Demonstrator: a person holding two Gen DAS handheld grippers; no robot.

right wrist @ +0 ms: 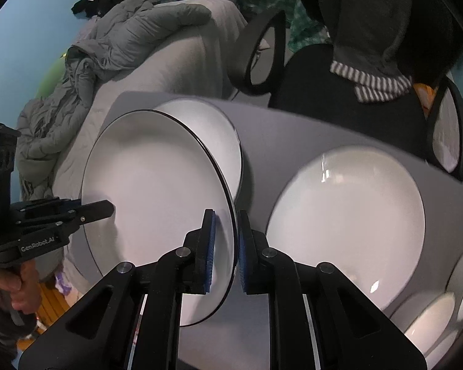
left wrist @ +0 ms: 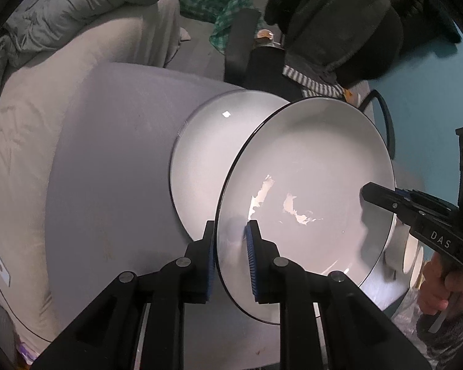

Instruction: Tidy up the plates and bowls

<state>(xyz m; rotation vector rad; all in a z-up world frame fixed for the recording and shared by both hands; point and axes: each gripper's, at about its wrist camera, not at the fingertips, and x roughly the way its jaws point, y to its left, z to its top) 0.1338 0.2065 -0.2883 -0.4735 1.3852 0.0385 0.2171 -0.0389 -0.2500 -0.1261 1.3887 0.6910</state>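
1. Left wrist view: the left gripper (left wrist: 230, 228) is clamped on the near rim of a white plate with a dark edge (left wrist: 308, 185); one blue pad (left wrist: 250, 259) lies on the plate's upper face, the other finger sits beneath the rim.
2. The right gripper (right wrist: 225, 215) is closed on the opposite rim of the same plate (right wrist: 157, 203), one finger on each face. The plate is held tilted above the grey table (left wrist: 114, 166), apart from its surface.
3. Directly under the held plate, a second dark-edged plate (left wrist: 206, 141) lies flat on the table, partly hidden by the held one.
4. Right wrist view: a larger plain white plate (right wrist: 348, 225) lies flat to the right, near the held plate. More white dishes (right wrist: 432, 317) sit at the lower right edge, cut off by the frame.
5. Beyond the table: a sofa (left wrist: 40, 117) carrying a grey padded jacket (right wrist: 120, 46), and a black chair (right wrist: 339, 86) draped with dark clothing.
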